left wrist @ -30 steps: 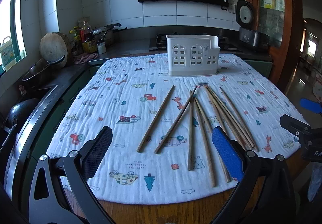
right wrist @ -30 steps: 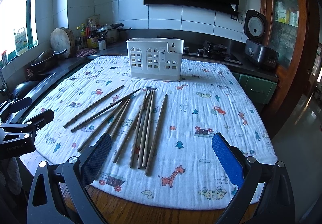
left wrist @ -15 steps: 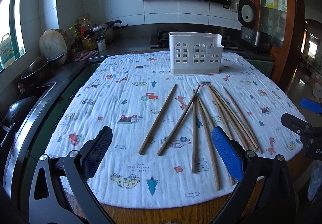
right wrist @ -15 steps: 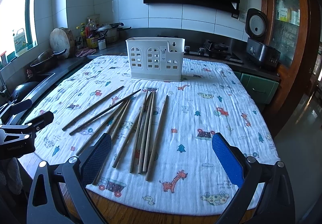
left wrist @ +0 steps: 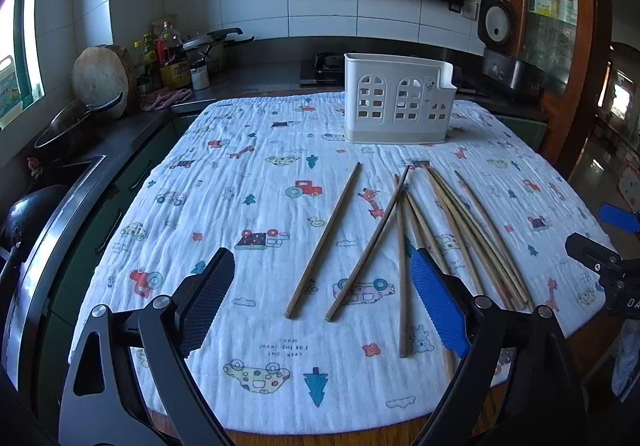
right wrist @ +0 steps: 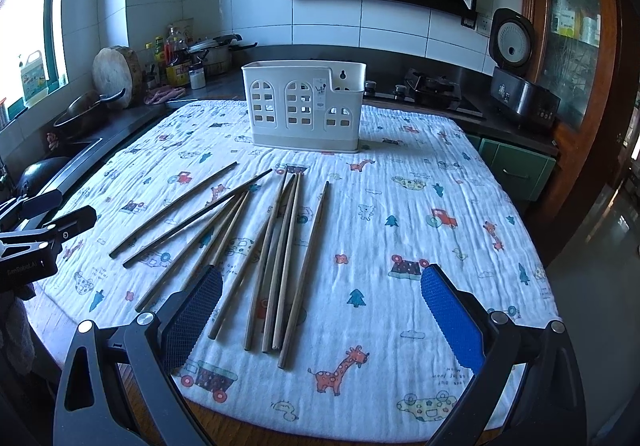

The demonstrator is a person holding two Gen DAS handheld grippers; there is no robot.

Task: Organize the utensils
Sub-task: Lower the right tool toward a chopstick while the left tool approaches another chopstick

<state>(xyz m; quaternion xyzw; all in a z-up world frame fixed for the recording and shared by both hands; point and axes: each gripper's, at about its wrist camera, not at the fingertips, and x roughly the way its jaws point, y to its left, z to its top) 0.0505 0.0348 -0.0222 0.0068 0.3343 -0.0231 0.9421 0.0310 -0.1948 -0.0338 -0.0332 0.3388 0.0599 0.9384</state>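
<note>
1. I see a kitchen with white wall tiles, a dark counter (left wrist: 256,73) along the back and a window on the left
2. In front of me is a round wooden table (right wrist: 224,412) with a white cloth (left wrist: 240,205) on it, covered in little cars, trees and giraffes
3. At the far side of the cloth stands a white utensil holder (right wrist: 304,109) with small window holes, upright and with nothing poking out of the top
4. My left gripper (left wrist: 320,310) hangs low over the near edge of the cloth, its two pads spread wide and gripping nothing
5. My right gripper (right wrist: 320,316) hangs the same way further right, pads wide apart and nothing between them
6. The wooden chopsticks (right wrist: 276,246) lie flat on the cloth between the holder and my grippers, fanned out, some touching or crossing
7. In the left view, two chopsticks (left wrist: 324,238) lie a bit apart from the bunch, right between my left pads
8. A rice cooker (right wrist: 512,41) sits on the counter at the right
9. Bottles (left wrist: 172,57) and a pot (left wrist: 212,45) stand on the counter at the left
</note>
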